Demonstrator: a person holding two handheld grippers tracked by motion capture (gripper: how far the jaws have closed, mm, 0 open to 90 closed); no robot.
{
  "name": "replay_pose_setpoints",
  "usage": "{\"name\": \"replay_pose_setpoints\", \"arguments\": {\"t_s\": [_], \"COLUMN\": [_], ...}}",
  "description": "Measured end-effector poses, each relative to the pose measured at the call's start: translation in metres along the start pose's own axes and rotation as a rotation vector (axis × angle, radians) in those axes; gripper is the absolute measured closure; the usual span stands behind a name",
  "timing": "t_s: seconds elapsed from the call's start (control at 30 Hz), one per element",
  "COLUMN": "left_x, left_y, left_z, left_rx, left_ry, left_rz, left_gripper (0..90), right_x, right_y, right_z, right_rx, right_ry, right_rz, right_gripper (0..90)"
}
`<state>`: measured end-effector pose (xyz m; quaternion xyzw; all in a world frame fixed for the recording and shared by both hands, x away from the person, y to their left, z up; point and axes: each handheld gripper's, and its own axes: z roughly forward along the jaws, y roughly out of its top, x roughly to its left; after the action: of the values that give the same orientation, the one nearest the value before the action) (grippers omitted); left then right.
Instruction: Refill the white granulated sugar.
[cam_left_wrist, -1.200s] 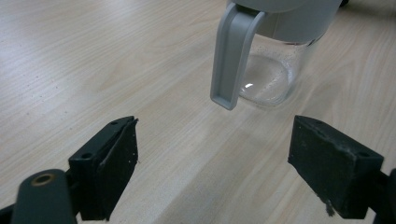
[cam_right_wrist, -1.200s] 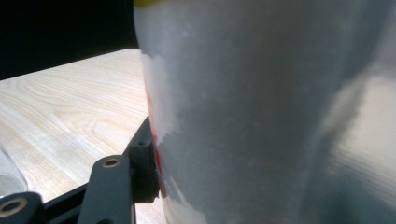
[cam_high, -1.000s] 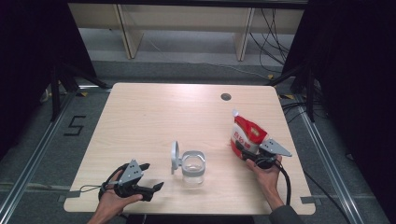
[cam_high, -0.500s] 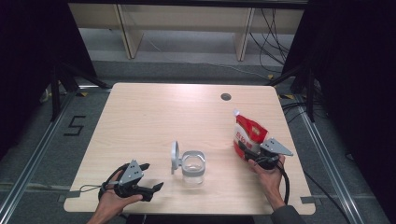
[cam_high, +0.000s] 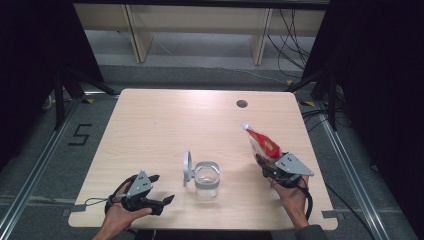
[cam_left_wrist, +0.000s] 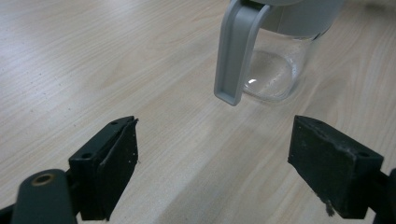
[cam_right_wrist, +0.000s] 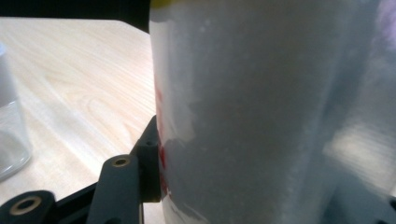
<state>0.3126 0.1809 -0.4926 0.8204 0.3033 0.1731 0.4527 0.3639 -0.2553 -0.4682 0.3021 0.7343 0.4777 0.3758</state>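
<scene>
One red-and-white pouch (cam_high: 264, 146) stands tilted between the jaws of the right gripper (cam_high: 272, 167), which have just been closing and now clamp it at the table's (cam_high: 165, 120) right side. Left of it stands a clear glass jar (cam_high: 207, 179), apparently empty, its grey lid (cam_high: 186, 167) flipped open. Nearer the front left, the left gripper (cam_high: 162, 192) rests with jaws spread wide, holding nothing.

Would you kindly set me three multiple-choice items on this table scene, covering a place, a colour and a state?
1. Where does the glass jar stand?
A. between the two hand-held grippers
B. at the far edge
C. on the floor

2. What colours is the pouch?
A. blue and black
B. red and white
C. all green

3. How is the jar's lid?
A. screwed shut
B. lying by the round hole
C. swung open at the jar's side

Answers: 1 A, it sits near the front, between them. 2 B, the high view shows red and white. 3 C, the grey lid stands up beside the open rim.
</scene>
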Motion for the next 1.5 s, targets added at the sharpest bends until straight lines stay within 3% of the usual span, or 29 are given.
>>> {"name": "replay_pose_setpoints", "arguments": {"t_s": [0.03,0.13,0.17,0.27,0.4,0.43,0.47,0.5,0.57,0.73,0.77,0.93,0.97,1.0,1.03,1.07,1.1,1.13,1.2,1.23,1.27,1.3,1.4,1.43,1.47,1.5], "left_x": [0.000,-0.002,-0.001,0.001,0.001,-0.001,0.001,-0.001,-0.002,-0.001,-0.002,-0.001,-0.001,-0.002,-0.001,-0.001,-0.001,-0.001,-0.001,-0.001,-0.002,-0.002,-0.002,-0.002,-0.001,-0.001], "left_y": [0.000,-0.001,-0.001,0.000,0.000,-0.001,0.000,-0.001,-0.001,-0.001,-0.001,-0.001,-0.001,-0.001,-0.001,-0.001,-0.001,-0.001,-0.001,-0.001,-0.001,-0.001,-0.002,-0.001,-0.001,-0.001], "left_z": [0.000,0.000,0.001,0.000,0.000,0.000,0.000,0.001,0.001,0.000,0.001,0.001,0.000,0.001,0.000,0.000,0.000,0.000,0.000,0.000,0.000,0.000,0.001,0.001,0.001,0.000], "left_rx": [0.001,0.003,0.003,0.009,0.009,0.007,0.010,0.010,0.005,0.009,-0.001,0.000,0.007,0.006,0.011,0.007,0.009,0.010,0.011,0.010,0.005,0.005,0.000,0.003,0.001,0.008], "left_ry": [-0.001,-0.010,-0.010,0.002,-0.004,-0.005,-0.005,-0.008,-0.011,-0.002,-0.006,-0.005,-0.005,-0.005,-0.008,-0.013,-0.009,-0.001,-0.002,-0.001,-0.005,-0.004,-0.008,-0.012,-0.010,-0.009], "left_rz": [0.002,-0.025,-0.025,0.009,0.009,-0.014,0.007,-0.022,-0.027,-0.023,-0.035,-0.002,-0.003,-0.026,-0.020,-0.026,-0.022,-0.022,-0.020,-0.020,-0.026,-0.026,-0.033,-0.028,0.001,-0.001], "left_gripper": [15.4,15.4,15.4,15.4,15.4,15.4,15.4,15.4,15.4,15.4,15.4,15.4,15.4,15.4,15.4,15.4,15.4,15.4,15.4,15.4,15.4,15.4,15.4,15.4,15.4,15.4], "right_x": [0.003,0.009,0.012,0.017,0.029,0.032,0.035,0.038,0.044,0.054,0.056,0.067,0.067,0.068,0.068,0.071,0.072,0.072,0.074,0.074,0.074,0.075,0.080,0.080,0.080,0.082], "right_y": [0.001,0.007,0.008,0.014,0.020,0.020,0.022,0.022,0.024,0.029,0.029,0.032,0.033,0.032,0.035,0.032,0.033,0.035,0.033,0.034,0.037,0.035,0.036,0.036,0.038,0.037], "right_z": [-0.002,-0.008,-0.010,-0.016,-0.026,-0.027,-0.029,-0.031,-0.033,-0.035,-0.036,-0.037,-0.036,-0.035,-0.036,-0.036,-0.036,-0.035,-0.036,-0.035,-0.035,-0.035,-0.036,-0.036,-0.035,-0.035], "right_rx": [0.007,0.013,0.014,0.007,0.030,0.035,0.040,0.054,0.060,0.099,0.107,0.149,0.144,0.148,0.143,0.161,0.165,0.157,0.165,0.162,0.167,0.169,0.199,0.199,0.195,0.199], "right_ry": [0.001,-0.005,-0.005,-0.015,-0.023,-0.021,-0.018,-0.020,-0.024,-0.055,-0.058,-0.080,-0.082,-0.079,-0.082,-0.088,-0.089,-0.093,-0.098,-0.103,-0.116,-0.113,-0.136,-0.134,-0.123,-0.138], "right_rz": [0.013,-0.098,-0.094,-0.158,-0.287,-0.302,-0.335,-0.355,-0.406,-0.592,-0.607,-0.735,-0.787,-0.775,-0.842,-0.799,-0.816,-0.869,-0.857,-0.891,-0.963,-0.949,-1.001,-1.005,-1.040,-1.038], "right_gripper": [47.7,47.7,47.8,47.8,47.9,47.8,47.9,47.9,47.9,48.0,48.0,48.2,48.2,48.2,48.2,48.2,48.2,48.3,48.3,48.3,48.4,48.4,48.4,48.5,48.5,48.5]}}
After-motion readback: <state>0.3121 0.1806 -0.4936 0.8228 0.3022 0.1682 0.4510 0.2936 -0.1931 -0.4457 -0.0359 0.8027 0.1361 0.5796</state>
